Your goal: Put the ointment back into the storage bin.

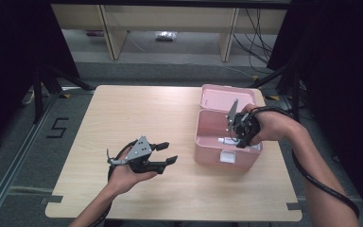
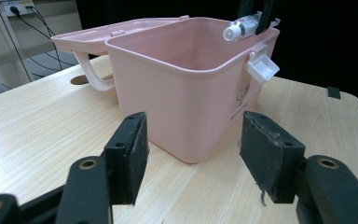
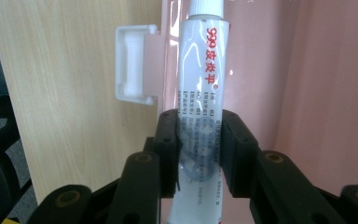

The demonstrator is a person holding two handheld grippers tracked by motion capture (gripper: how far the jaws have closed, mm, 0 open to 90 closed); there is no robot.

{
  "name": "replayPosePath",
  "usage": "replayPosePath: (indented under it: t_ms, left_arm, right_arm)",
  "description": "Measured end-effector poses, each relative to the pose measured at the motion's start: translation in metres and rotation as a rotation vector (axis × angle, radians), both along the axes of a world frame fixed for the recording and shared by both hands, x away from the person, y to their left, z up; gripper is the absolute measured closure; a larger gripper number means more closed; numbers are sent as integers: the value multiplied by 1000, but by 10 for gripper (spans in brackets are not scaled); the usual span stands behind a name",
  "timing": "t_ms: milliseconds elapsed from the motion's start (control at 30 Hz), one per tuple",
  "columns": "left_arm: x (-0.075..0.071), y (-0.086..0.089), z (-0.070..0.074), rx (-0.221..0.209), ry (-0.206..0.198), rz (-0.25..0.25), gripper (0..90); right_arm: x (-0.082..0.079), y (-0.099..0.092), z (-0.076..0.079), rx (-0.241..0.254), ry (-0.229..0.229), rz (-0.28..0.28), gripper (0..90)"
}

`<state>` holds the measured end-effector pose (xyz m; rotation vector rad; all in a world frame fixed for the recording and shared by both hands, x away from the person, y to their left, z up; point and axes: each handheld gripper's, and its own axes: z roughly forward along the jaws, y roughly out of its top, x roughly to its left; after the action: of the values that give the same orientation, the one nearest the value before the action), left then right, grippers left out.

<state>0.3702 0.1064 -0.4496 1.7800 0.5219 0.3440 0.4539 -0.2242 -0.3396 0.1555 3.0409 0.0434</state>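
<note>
Tube [image 3: 200, 93] clamped in right gripper [image 3: 199, 154] jaws over open pink box [image 1: 208, 142]; left gripper [image 2: 193, 158] jaws wide apart, empty.

A lab recording bay: black curtains [image 1: 9, 56] flank the table [image 1: 123, 113], with tripod legs [image 1: 42, 87], loose cables [image 1: 257, 40] and floor tape [image 1: 57, 127] around it.

I see a pale wood-grain table [image 1: 123, 123] with a smooth matt finish, a pink plastic box [image 2: 186, 88] faintly glossy with a white plastic latch [image 2: 263, 67], a shiny white tube [image 3: 200, 93] catching glare — and matt black pads [image 2: 130, 154], frayed at one edge
</note>
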Motion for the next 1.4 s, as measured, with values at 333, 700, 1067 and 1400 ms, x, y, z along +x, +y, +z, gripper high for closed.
replayPosePath:
  t_ms: [333, 700, 1067, 1400]
  left_arm:
    - [-1, 0, -1, 8, 4, 1, 411]
    - [-1, 0, -1, 9, 1, -3, 411]
    - [-1, 0, -2, 5, 7, 1, 411]
    - [-1, -1, -4, -4, 7, -5, 411]
  right_arm:
    - [3, 0, -3, 15, 17, -8, 715]
    - [4, 0, -8, -13, 29, -41, 715]
    - [12, -1, -13, 15, 19, 20, 716]
    - [10, 0, -14, -15, 29, -61, 715]
